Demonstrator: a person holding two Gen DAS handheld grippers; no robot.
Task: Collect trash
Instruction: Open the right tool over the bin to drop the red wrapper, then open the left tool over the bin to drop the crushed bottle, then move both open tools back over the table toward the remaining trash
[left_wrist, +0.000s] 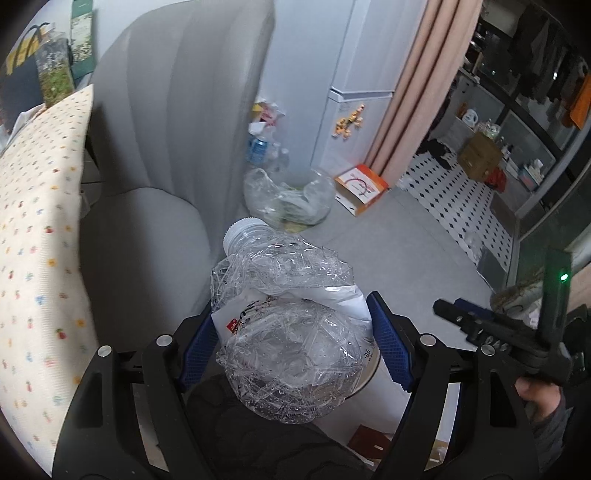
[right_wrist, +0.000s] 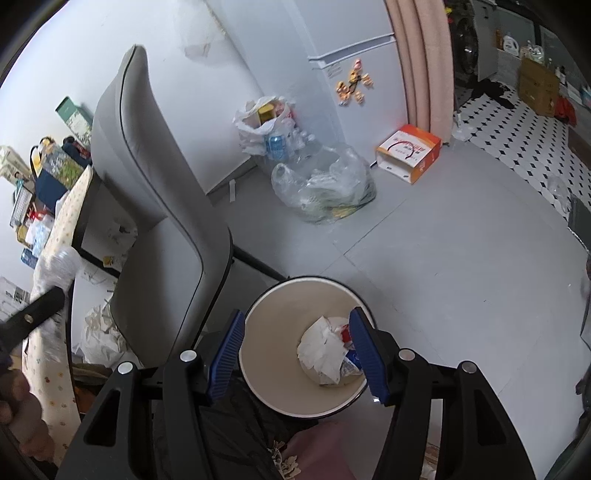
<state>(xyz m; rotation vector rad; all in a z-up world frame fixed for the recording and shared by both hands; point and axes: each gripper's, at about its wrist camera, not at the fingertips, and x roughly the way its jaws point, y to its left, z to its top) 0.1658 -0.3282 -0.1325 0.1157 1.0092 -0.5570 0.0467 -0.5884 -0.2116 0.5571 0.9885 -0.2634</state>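
My left hand-held gripper (left_wrist: 291, 343) is clamped on the crushed bottle (left_wrist: 288, 332), seemingly above the bin (right_wrist: 306, 347) under my parted, empty right hand-held gripper (right_wrist: 295, 350); centre it, then let go

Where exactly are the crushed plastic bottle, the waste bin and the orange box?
crushed plastic bottle (left_wrist: 291, 354), left wrist view, on its crumpled clear body.
waste bin (right_wrist: 273, 332), right wrist view, on its bare inner wall.
orange box (right_wrist: 410, 151), right wrist view, on its white printed side.

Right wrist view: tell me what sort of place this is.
Most likely a lived-in home. A fridge with magnets stands by a pink curtain, a grey chair nearby, filled plastic bags on the floor.
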